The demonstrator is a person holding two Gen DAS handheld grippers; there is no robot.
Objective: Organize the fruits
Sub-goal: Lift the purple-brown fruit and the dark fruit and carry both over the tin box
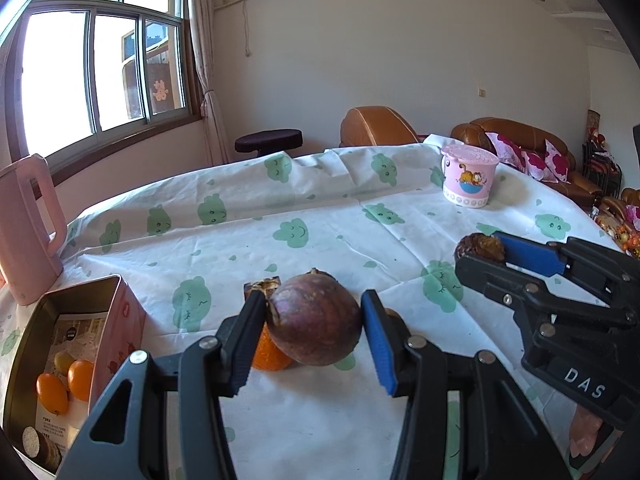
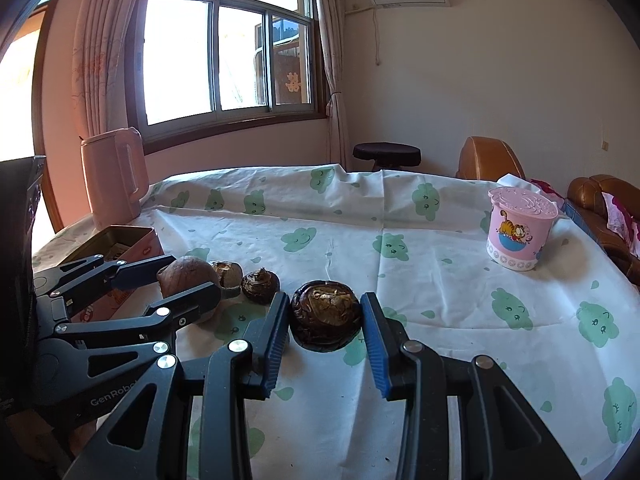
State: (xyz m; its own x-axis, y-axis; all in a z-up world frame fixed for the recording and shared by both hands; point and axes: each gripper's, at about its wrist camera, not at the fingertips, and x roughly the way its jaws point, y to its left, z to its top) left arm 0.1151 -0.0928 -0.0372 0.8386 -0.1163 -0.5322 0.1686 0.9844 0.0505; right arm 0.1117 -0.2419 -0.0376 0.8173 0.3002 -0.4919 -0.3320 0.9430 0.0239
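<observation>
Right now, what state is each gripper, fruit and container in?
Left gripper: shut on the purple-brown fruit.
Right gripper: shut on the dark shrivelled fruit.
Tin box: open, two orange fruits inside.
Orange: on the tablecloth, behind the held fruit.
Pink cartoon tub: lid on, upright.
Pink kettle: upright.

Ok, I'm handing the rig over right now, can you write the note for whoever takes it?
Left hand-held gripper: shut on a purple-brown round fruit, held just over the tablecloth.
Right hand-held gripper: shut on a dark wrinkled fruit.
Tin at the table's left: holds two orange fruits, a yellowish one and a brown piece.
Loose on the cloth: an orange fruit behind the left one, a small brown fruit, another beside it.
Done: a few fruits binned. Left: both held fruits, then the loose ones.
</observation>
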